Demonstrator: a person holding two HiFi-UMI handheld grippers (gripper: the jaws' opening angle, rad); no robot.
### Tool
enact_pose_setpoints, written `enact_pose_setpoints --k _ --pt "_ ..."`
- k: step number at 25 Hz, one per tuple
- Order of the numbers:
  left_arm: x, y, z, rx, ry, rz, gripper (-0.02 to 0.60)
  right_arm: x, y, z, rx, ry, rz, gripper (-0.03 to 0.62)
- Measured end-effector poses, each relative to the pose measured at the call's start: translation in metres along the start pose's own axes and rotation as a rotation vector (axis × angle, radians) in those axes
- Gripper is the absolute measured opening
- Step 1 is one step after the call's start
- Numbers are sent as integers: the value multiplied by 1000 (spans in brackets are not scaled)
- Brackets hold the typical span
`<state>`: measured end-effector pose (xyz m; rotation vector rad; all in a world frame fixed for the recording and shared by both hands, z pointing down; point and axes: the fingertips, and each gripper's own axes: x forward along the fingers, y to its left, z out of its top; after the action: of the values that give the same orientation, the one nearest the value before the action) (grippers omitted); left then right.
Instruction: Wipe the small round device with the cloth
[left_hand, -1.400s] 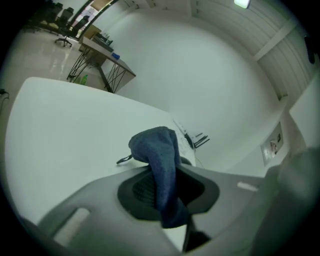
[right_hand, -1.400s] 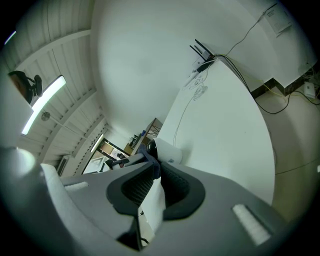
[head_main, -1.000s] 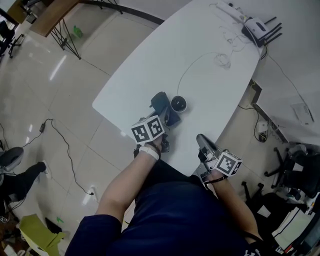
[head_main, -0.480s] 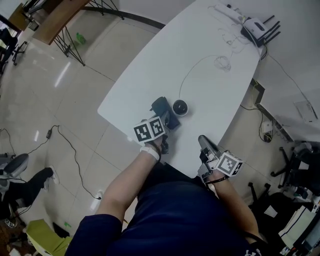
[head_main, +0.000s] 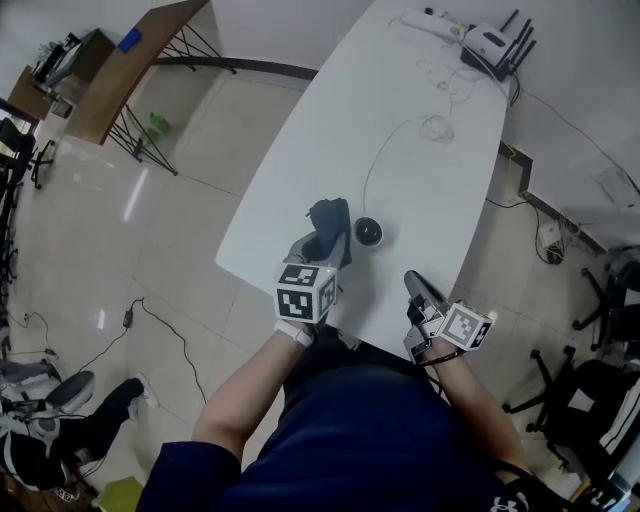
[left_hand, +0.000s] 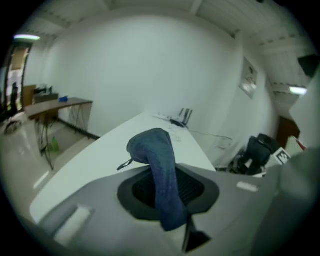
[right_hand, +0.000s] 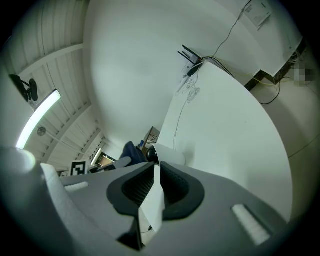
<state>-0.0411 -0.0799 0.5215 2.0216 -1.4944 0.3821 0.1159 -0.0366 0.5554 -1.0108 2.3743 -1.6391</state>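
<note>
The small round device (head_main: 368, 232), a black dome on a white body, sits on the white table (head_main: 420, 170) near its front edge. It also shows in the right gripper view (right_hand: 161, 154). My left gripper (head_main: 322, 247) is just left of the device and shut on the dark blue cloth (head_main: 328, 220). The cloth (left_hand: 152, 145) rises from between the pads of that gripper (left_hand: 170, 192) and droops over. My right gripper (head_main: 413, 282) hovers at the table's front edge, right of the device. Its jaws (right_hand: 155, 187) are closing on a white slip (right_hand: 152, 212).
A thin cable (head_main: 385, 140) runs from the device to the far end of the table, where a router (head_main: 490, 42) and a power strip (head_main: 425, 20) lie. A wooden desk (head_main: 130, 70) stands on the floor to the left. Office chairs (head_main: 610, 380) crowd the right.
My left gripper has turned and come in closer beside the device with the cloth still in it. The right gripper has hardly moved. The head view has swung round.
</note>
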Motion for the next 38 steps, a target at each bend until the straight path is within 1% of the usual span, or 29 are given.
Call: enact_pose_setpoints --k 2,4,5,6,7,8,9,12,15,18,20,24,25,27,29,32,34,37,38 --pt "5 -34 9 202 6 -101 71 0 2 1 1 -19 -14 43" --pt "16 -61 1 421 51 -180 71 1 4 0 10 -37 -20 43" --pt "22 -70 -6 513 85 -205 71 1 5 -2 17 -45 -21 44" --pt "27 -76 -15 581 120 -222 71 1 6 -3 20 -52 -23 43" --pt "32 -79 -23 623 153 -237 71 1 7 -3 13 -56 -29 43" --pt "36 -79 -28 636 180 -254 71 1 7 -2 5 -62 -38 43" --pt "38 -79 -32 629 201 -273 71 -1 6 -1 2 -71 -48 43" --pt "40 -70 -29 568 232 -317 71 -7 3 7 3 -115 -77 44" --pt "45 -51 -18 510 255 -325 71 -12 1 13 7 -154 -98 43" --pt "54 -28 -10 440 287 -327 71 -14 0 13 34 -188 -105 43" --pt "59 -17 -10 379 310 -347 71 -14 -1 11 34 -196 -126 43" --pt "67 -1 -19 179 362 -411 71 -14 -1 5 43 -212 -156 43" --pt "71 1 -24 140 376 -430 71 -14 -2 3 48 -217 -164 44" --pt "76 7 -35 106 406 -452 71 -14 -3 1 57 -226 -179 43" --pt "80 13 -45 134 436 -453 71 -13 -3 -1 62 -235 -193 44" --pt "86 16 -63 246 488 -450 71 -13 -3 -5 70 -249 -209 44" --pt "91 20 -73 352 524 -434 71 -11 -3 -6 73 -258 -216 44" --pt "99 28 -81 543 578 -409 71 -8 1 -8 72 -268 -218 43" --pt "100 30 -83 586 594 -409 71 -7 2 -9 72 -271 -218 43"
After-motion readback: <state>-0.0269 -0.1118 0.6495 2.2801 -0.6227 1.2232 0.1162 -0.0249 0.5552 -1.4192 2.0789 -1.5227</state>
